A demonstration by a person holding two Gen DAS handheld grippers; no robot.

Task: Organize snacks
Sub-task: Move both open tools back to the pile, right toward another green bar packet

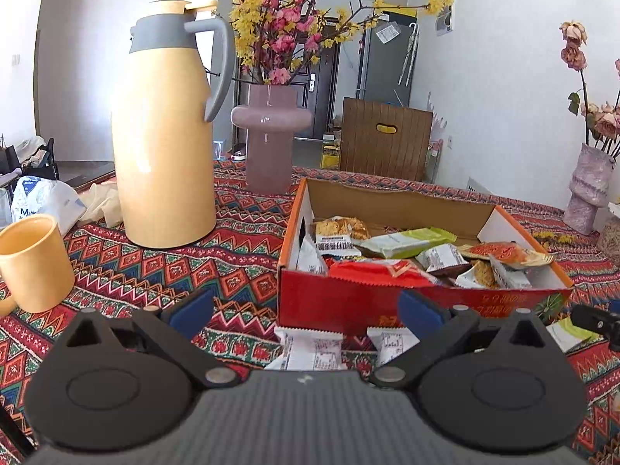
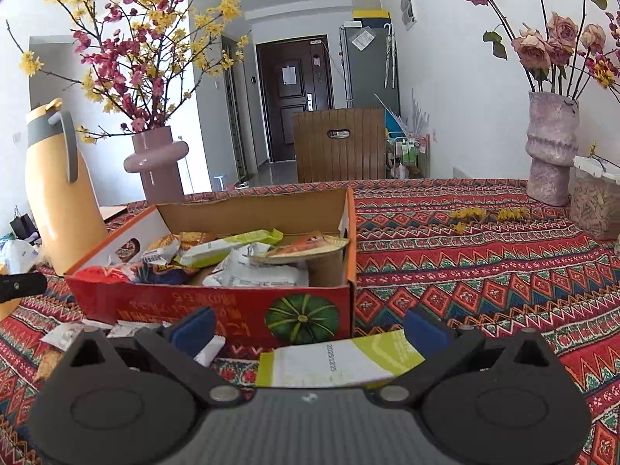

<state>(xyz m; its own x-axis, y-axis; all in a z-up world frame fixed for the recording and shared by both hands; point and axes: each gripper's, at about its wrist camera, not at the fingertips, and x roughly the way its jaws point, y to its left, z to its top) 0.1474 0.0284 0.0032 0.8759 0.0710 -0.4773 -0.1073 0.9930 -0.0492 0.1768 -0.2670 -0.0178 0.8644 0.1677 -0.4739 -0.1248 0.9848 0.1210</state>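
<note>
Patterned desk [image 2: 465, 263] carries a half-filled snack box [image 2: 232, 306]. Both claws, left claw [image 1: 306, 310] and right claw [image 2: 310, 329], gape empty. Next, probably: right closes on the green-white packet [image 2: 337, 360] between its fingers.

red box [image 2: 217, 306] (green pumpkin print), yellow-grey flask [image 1: 162, 135], zigzag-patterned tablecloth [image 2: 484, 271]

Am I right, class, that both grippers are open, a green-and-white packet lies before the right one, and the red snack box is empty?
Not quite: the red snack box already holds several packets, as the right wrist view shows. The rest stands.
</note>
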